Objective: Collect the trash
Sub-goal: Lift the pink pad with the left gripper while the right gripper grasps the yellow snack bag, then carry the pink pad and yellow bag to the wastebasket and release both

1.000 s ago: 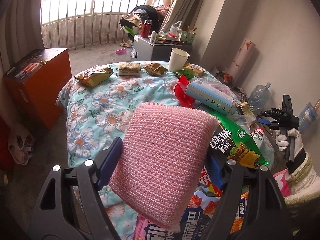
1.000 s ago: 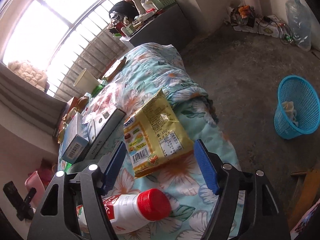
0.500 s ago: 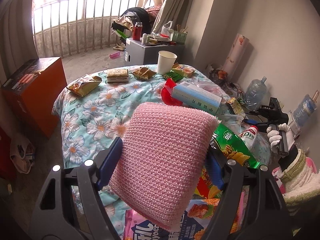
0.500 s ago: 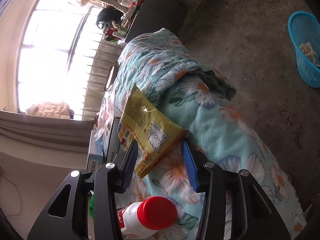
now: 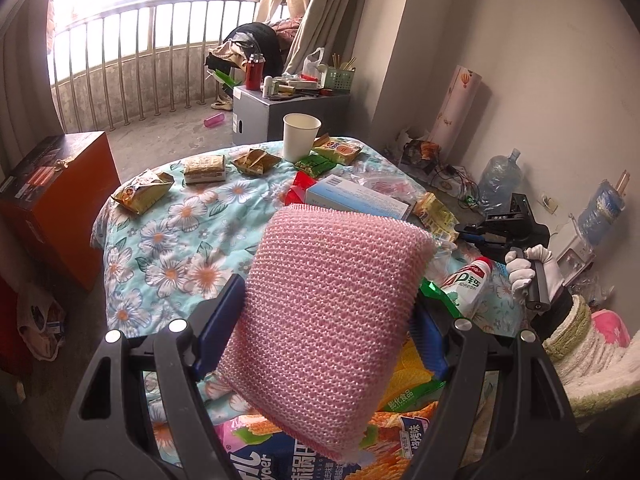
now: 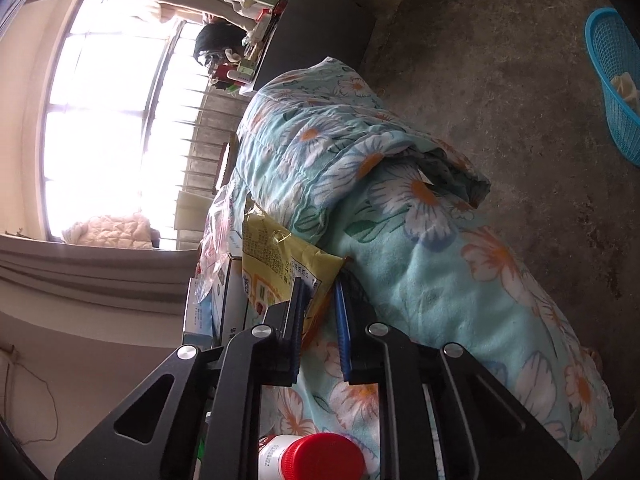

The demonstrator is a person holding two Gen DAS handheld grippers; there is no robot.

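My left gripper (image 5: 328, 316) is spread wide but clamped on a pink knitted scouring pad (image 5: 332, 308), both blue pads pressing its sides, held above the floral tablecloth (image 5: 176, 232). My right gripper (image 6: 320, 304) has just been closing and is now nearly pinched together on the lower corner of a yellow snack packet (image 6: 280, 256), which lies at twelve o'clock from the jaws. A red-capped bottle (image 6: 316, 460) lies at six o'clock below them; the blue basket (image 6: 616, 76) stands at two o'clock.
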